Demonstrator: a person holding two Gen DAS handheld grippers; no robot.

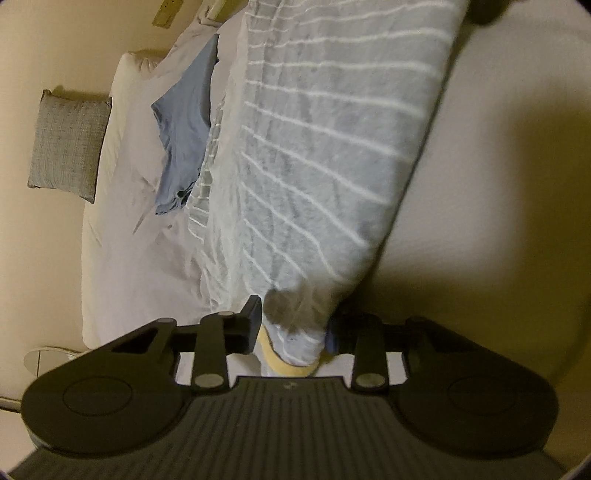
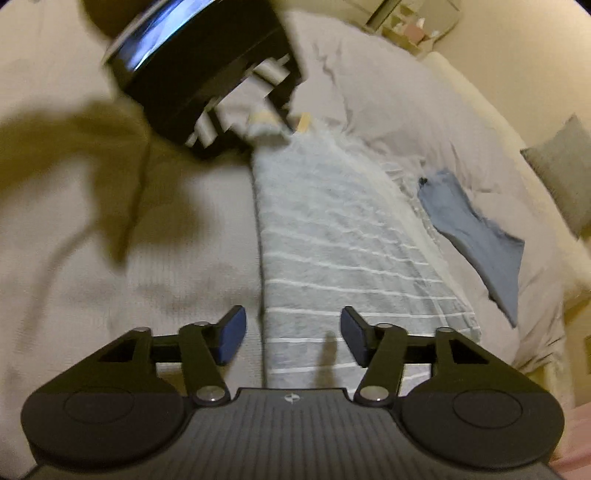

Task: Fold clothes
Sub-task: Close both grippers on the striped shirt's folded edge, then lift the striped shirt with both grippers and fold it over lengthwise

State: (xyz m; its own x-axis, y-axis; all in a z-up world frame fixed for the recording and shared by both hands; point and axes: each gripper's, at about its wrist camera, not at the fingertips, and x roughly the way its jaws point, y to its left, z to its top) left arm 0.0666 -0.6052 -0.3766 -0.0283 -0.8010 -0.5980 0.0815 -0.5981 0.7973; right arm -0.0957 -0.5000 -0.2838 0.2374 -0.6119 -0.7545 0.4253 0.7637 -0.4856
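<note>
A grey garment with thin white stripes (image 1: 325, 147) lies stretched along the bed. My left gripper (image 1: 293, 332) is shut on its near end, where a yellowish hem (image 1: 284, 363) bunches between the fingers. In the right wrist view the same striped garment (image 2: 332, 240) runs away from me toward the left gripper's body (image 2: 207, 81), which holds the far end. My right gripper (image 2: 293, 334) hovers open just above the garment's near end, nothing between its blue pads. A blue garment (image 1: 184, 125) lies crumpled beside the striped one, and the right wrist view shows that blue garment (image 2: 476, 236) too.
The bed has a pale lilac sheet (image 1: 136, 258) and a cream blanket (image 2: 92, 240) beside the striped garment. A grey cushion (image 1: 68, 142) sits off the bed's edge, against a beige surface. Shelving with small items (image 2: 410, 26) stands beyond the bed.
</note>
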